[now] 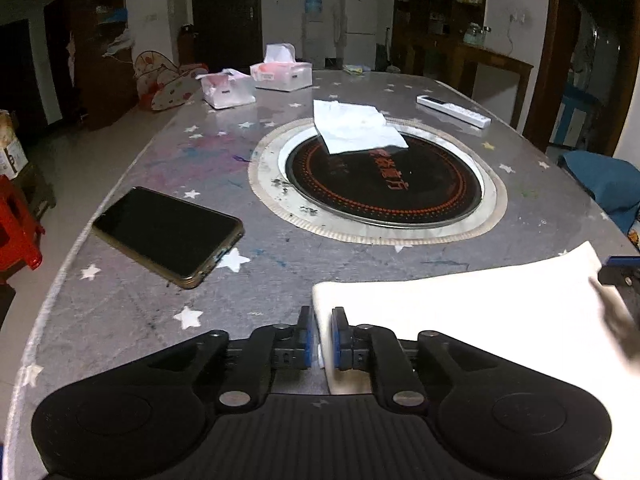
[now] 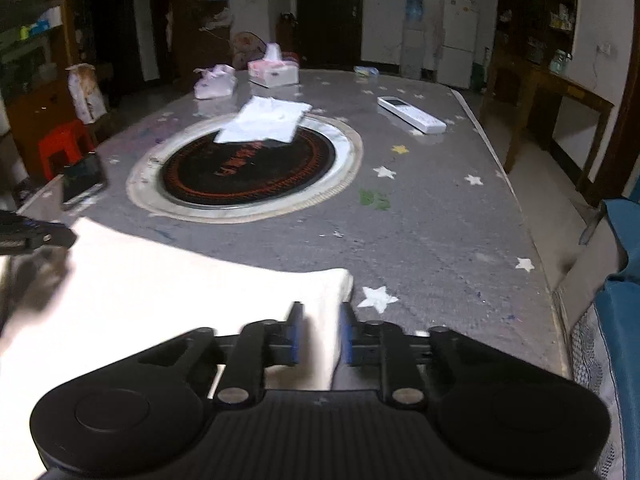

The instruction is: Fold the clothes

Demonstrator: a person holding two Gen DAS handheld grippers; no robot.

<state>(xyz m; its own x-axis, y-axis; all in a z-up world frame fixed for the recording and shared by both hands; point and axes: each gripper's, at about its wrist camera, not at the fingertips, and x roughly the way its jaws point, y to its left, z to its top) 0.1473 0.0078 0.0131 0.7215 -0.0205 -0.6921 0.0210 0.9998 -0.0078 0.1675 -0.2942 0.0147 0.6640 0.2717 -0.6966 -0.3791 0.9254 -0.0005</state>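
Observation:
A white cloth (image 1: 460, 312) lies flat on the near part of the grey star-patterned table (image 1: 132, 312). My left gripper (image 1: 321, 314) is open by a narrow gap, straddling the cloth's left edge. My right gripper (image 2: 320, 310) is open wider over the same cloth's (image 2: 180, 288) right edge, and its pads stand clear of the fabric. Each gripper shows blurred at the border of the other's view: the right gripper (image 1: 618, 272) and the left gripper (image 2: 36, 236). A second white cloth (image 1: 356, 126), folded, rests on the far rim of the round hotplate (image 1: 384, 200).
A black phone (image 1: 168, 234) lies left of the cloth near the table edge. A white remote (image 1: 452, 110) and tissue packs (image 1: 282, 70) sit farther back. A blue chair (image 2: 624, 320) stands at the right side, a red stool (image 1: 16, 232) at the left.

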